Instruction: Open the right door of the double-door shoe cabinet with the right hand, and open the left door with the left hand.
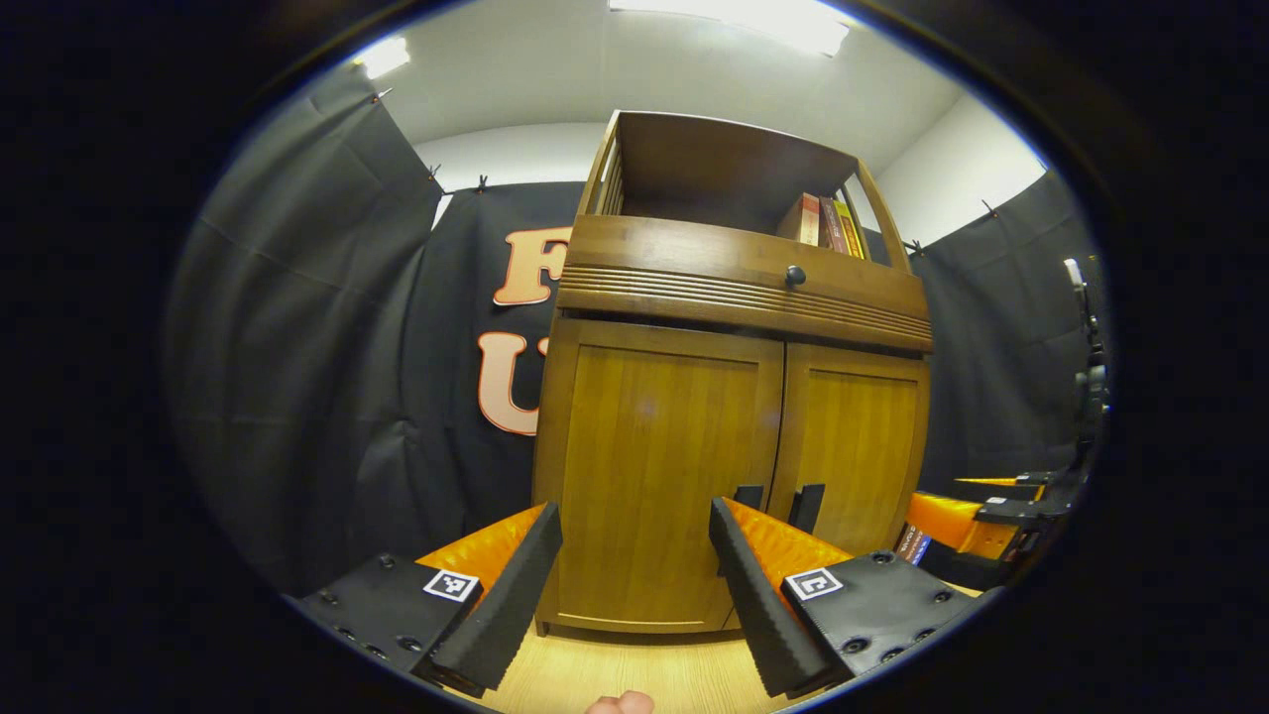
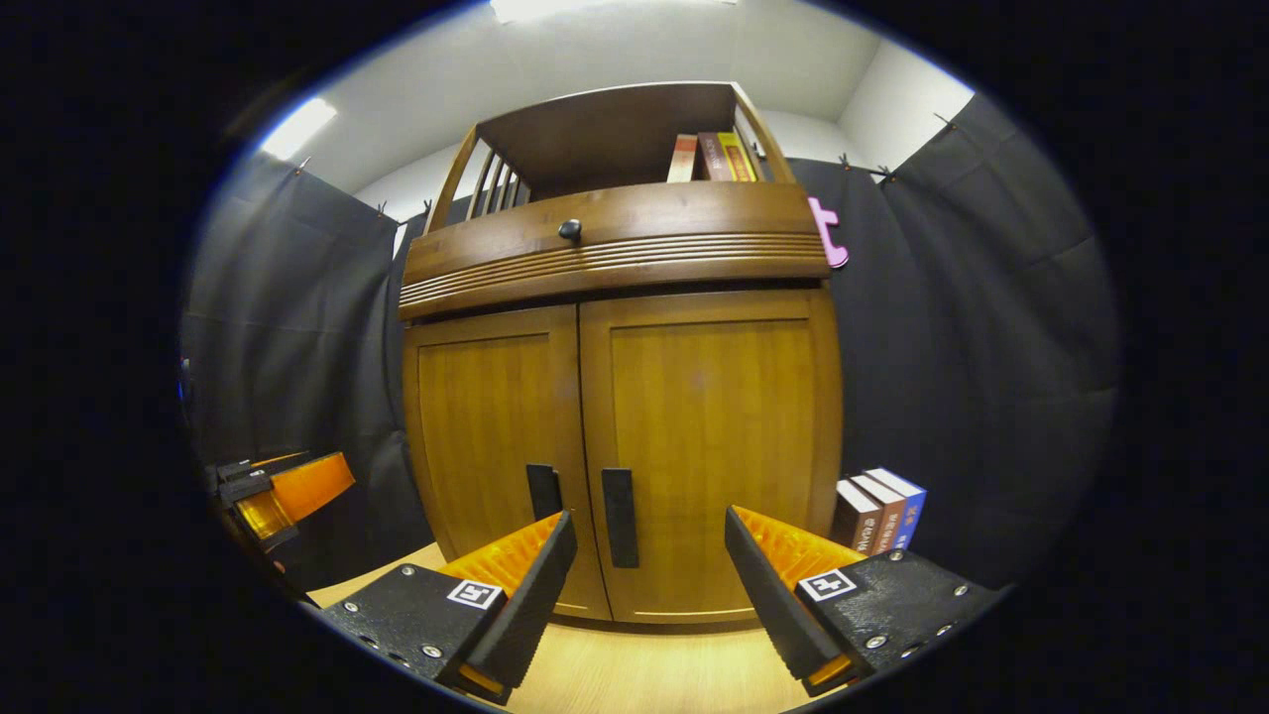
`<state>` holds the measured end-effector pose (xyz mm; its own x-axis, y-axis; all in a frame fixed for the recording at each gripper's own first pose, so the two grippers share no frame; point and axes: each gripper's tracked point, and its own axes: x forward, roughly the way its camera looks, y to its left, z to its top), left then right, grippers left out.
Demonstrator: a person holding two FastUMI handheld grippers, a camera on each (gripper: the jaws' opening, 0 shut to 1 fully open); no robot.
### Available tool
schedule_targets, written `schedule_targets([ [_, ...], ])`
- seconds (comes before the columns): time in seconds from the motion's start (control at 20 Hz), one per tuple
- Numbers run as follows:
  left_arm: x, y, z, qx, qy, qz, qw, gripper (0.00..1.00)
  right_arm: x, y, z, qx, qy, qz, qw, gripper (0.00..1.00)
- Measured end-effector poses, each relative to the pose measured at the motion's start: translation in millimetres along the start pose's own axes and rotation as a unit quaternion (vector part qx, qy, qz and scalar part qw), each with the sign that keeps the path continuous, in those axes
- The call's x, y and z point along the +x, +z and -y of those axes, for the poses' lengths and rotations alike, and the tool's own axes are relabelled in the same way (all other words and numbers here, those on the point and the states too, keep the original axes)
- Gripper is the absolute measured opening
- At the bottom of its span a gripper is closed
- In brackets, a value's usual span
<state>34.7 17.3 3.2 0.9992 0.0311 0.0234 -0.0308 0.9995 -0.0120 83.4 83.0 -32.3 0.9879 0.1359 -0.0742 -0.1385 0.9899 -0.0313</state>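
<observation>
Left gripper view: left gripper (image 1: 634, 565) fingers spread wide, holding nothing, facing the brown wooden double-door shoe cabinet (image 1: 729, 397) standing on light wood floor (image 1: 634, 674). Left door (image 1: 659, 476) and right door (image 1: 858, 446) both closed; dark vertical handles (image 1: 805, 506) at the centre seam. Other gripper (image 1: 981, 521) off to the right. Right gripper view: right gripper (image 2: 649, 575) fingers wide apart, empty, near the right door's handle (image 2: 619, 516), not touching. Upright books (image 2: 877, 511) beside the cabinet's right side.
</observation>
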Motion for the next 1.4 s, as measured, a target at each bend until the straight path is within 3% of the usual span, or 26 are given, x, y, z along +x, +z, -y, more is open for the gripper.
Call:
schedule_targets([
  [0.1, -4, 8, 1, 0.001, 0.003, 0.01, 1.0, 0.94, 30, -3, -10, 0.006, 0.013, 0.001, 1.0, 0.93],
  [0.15, -6, 10, 0, 0.003, 0.004, 0.011, 1.0, 0.94, 45, -5, -11, 0.005, 0.013, 0.002, 1.0, 1.0],
  [0.2, -8, 11, 0, 0.007, 0.006, 0.009, 1.0, 0.94, 60, -8, -8, 0.002, 0.009, 0.005, 1.0, 1.0],
  [0.25, -12, 9, 0, 0.012, 0.01, 0.004, 1.0, 0.94, 74, -11, -3, -0.005, 0.001, 0.009, 1.0, 0.93],
  [0.3, -15, 9, 0, 0.017, 0.013, 0.002, 1.0, 0.94, 87, -16, 1, -0.015, -0.008, 0.01, 1.0, 1.0],
  [0.35, -19, 9, 0, 0.018, 0.016, 0.002, 1.0, 0.96, 97, -23, 7, -0.026, -0.019, 0.007, 0.999, 1.0],
  [0.45, -26, 10, 3, 0.02, 0.015, 0.002, 1.0, 0.99, 116, -38, 12, -0.048, -0.028, 0.0, 0.998, 0.81],
  [0.55, -34, 8, 5, 0.014, 0.015, 0.001, 1.0, 0.99, 129, -47, 17, -0.067, -0.038, 0.002, 0.997, 1.0],
  [0.6, -38, 7, 6, 0.008, 0.015, -0.001, 1.0, 0.98, 134, -49, 16, -0.074, -0.042, 0.003, 0.996, 0.93],
  [0.75, -43, -5, 6, 0.0, 0.018, -0.022, 1.0, 0.95, 146, -64, 16, -0.086, -0.052, -0.007, 0.995, 1.0],
  [0.8, -44, -5, 3, -0.001, 0.023, -0.019, 1.0, 0.94, 148, -70, 15, -0.081, -0.052, -0.013, 0.995, 0.92],
  [0.85, -44, -5, 0, -0.002, 0.028, -0.017, 0.999, 0.94, 151, -73, 14, -0.077, -0.049, -0.017, 0.996, 0.91],
  [0.95, -44, -6, -4, -0.006, 0.029, -0.018, 0.999, 0.94, 151, -72, 10, -0.069, -0.047, -0.016, 0.996, 0.97],
  [1.1, -45, -1, -16, 0.001, 0.044, -0.012, 0.999, 0.94, 154, -74, 6, -0.057, -0.039, -0.015, 0.998, 0.89],
  [1.15, -46, 1, -19, 0.004, 0.048, -0.01, 0.999, 0.94, 154, -76, 4, -0.052, -0.037, -0.016, 0.998, 0.74],
  [1.2, -46, 4, -20, 0.006, 0.049, -0.008, 0.999, 0.94, 154, -78, 3, -0.048, -0.033, -0.019, 0.998, 0.71],
  [1.25, -47, 6, -20, 0.006, 0.048, -0.006, 0.999, 0.94, 154, -78, 0, -0.047, -0.028, -0.019, 0.998, 0.53],
  [1.4, -49, 10, -18, -0.001, 0.043, 0.002, 0.999, 0.94, 155, -82, -2, -0.037, -0.021, -0.028, 0.999, 0.33],
])
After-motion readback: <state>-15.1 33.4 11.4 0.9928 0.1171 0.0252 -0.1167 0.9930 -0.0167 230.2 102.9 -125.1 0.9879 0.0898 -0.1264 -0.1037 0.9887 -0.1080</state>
